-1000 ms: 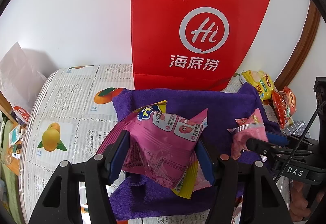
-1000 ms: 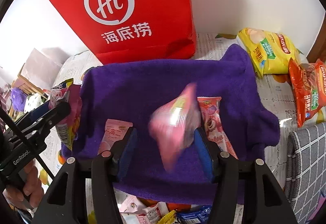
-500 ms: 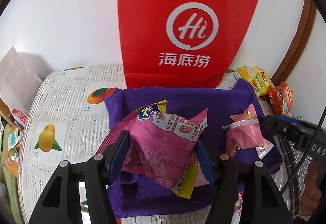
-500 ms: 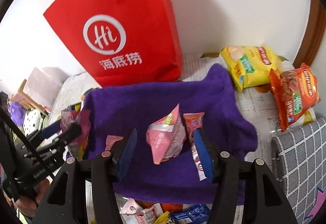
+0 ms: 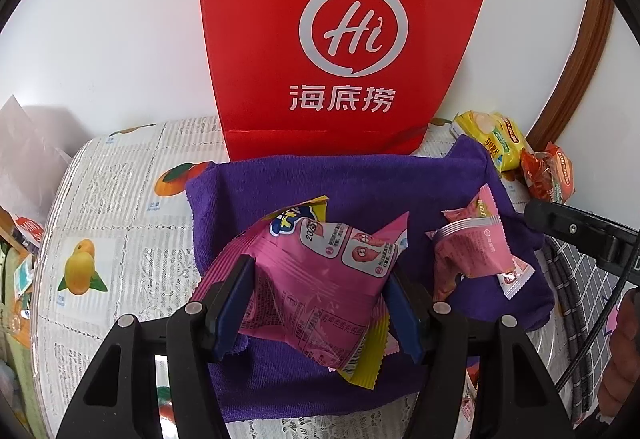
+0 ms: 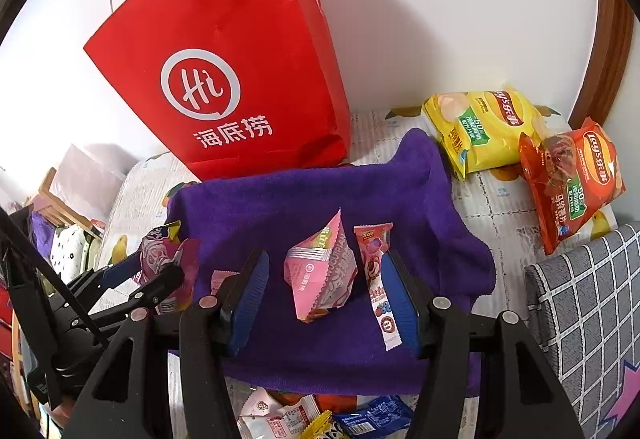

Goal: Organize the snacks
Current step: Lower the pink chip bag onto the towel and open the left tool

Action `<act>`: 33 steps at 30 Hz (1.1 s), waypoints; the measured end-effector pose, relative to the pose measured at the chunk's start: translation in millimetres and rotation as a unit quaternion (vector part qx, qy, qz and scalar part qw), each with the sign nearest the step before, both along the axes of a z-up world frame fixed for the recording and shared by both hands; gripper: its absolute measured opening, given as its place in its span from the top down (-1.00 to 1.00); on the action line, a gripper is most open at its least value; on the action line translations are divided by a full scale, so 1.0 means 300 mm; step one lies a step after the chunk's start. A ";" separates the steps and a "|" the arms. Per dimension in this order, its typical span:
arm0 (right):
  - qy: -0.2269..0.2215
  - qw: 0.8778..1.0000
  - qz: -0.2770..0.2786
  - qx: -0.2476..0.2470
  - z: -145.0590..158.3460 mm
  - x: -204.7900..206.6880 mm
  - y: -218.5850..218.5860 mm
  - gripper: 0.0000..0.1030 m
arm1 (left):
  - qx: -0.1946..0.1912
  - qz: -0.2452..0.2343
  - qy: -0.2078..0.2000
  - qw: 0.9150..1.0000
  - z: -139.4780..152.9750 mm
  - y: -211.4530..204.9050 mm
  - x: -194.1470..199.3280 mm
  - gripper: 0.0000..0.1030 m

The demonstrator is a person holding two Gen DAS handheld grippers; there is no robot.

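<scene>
- Pink foil is pinched between the pads of the left tongs [image 5: 320, 303]: a large pink snack bag [image 5: 320, 279] is gripped and held above the purple towel [image 5: 360, 191].
- Nothing is gripped by the right tongs [image 6: 320, 303]; their jaws stand apart over a small pink packet [image 6: 320, 271] and a slim strawberry packet [image 6: 376, 279], both lying on the towel.
- Sorting appears barely begun: a yellow chip bag [image 6: 480, 127], an orange chip bag [image 6: 572, 179] and loose packets [image 6: 320, 419] are left scattered on the tabletop [image 5: 120, 207], beside a red paper bag [image 6: 240, 79].

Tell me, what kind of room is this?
Probably a home, not a shop or lab: a table under a fruit-print plastic tablecloth, a red paper shopping bag against the white wall, and a grey checked cushion beside it.
</scene>
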State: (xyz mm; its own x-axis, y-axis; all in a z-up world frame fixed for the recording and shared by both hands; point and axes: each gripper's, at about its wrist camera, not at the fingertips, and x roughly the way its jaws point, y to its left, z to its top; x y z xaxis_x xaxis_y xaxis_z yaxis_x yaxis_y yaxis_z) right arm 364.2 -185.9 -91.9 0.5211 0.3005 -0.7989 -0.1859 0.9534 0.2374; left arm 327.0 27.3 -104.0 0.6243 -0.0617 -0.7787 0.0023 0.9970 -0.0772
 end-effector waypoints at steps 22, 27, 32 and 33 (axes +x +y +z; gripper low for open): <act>0.012 1.000 0.009 -0.009 -0.019 -0.001 0.037 -0.13 | -0.001 -0.008 0.013 1.000 -0.011 -0.011 0.011 -0.22; 0.011 1.000 0.008 -0.008 -0.017 -0.001 0.034 -0.13 | 0.000 -0.009 0.016 1.000 -0.013 -0.014 0.013 -0.23; 0.013 1.000 0.008 -0.009 -0.019 0.000 0.033 -0.13 | -0.001 -0.011 0.023 1.000 -0.017 -0.022 0.019 -0.25; 0.014 1.000 0.008 -0.009 -0.020 0.000 0.033 -0.13 | 0.000 -0.013 0.021 1.000 -0.014 -0.025 0.017 -0.27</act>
